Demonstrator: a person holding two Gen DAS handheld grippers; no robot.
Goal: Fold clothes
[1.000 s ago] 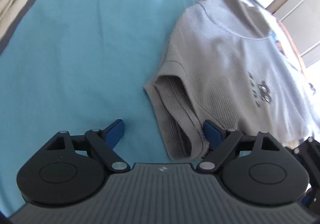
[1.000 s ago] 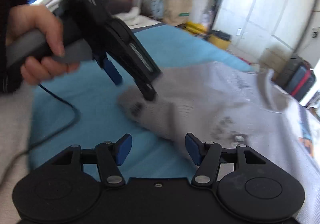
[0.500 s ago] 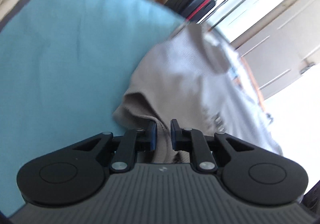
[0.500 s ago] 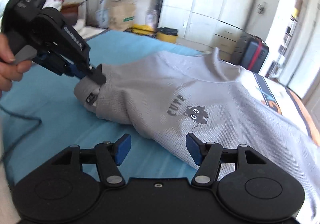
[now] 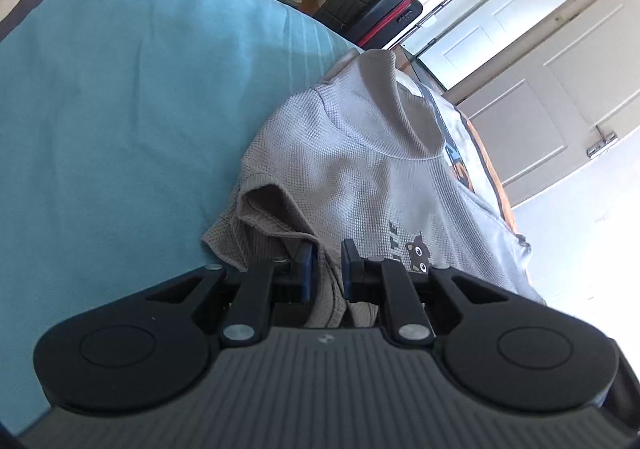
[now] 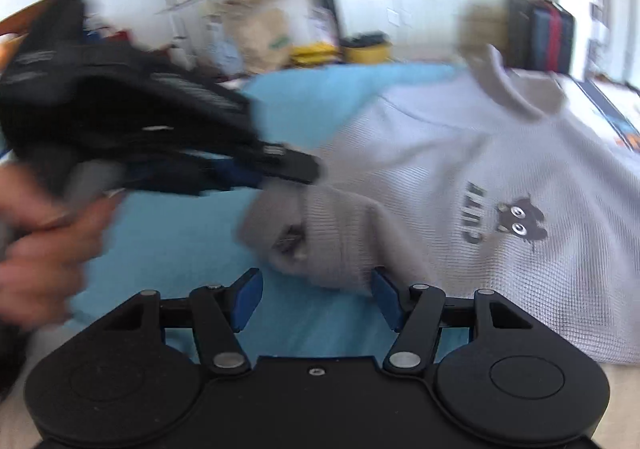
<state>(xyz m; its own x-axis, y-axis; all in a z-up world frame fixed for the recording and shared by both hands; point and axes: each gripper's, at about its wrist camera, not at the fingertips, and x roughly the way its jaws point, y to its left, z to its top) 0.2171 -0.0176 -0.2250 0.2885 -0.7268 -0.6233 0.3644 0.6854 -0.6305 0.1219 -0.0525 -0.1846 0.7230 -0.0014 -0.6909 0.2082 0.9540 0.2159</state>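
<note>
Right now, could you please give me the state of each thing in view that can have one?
Grey shirt: lying front-up on the blue sheet, unfolded, sleeve bunched.
Left tool: shut on the shirt's sleeve.
Right tool: jaws closing, sleeve fabric just ahead of them, not yet pinched.
Suitcase: closed, beside the bed.

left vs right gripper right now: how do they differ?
The left gripper is pinched shut on the grey shirt's sleeve; the right gripper is not gripping anything yet. Its jaws stand wide and are closing, with a fold of the sleeve just ahead between the tips, while the left gripper's jaws sit narrow. Both have blue pads and work the same shirt on the blue sheet.
</note>
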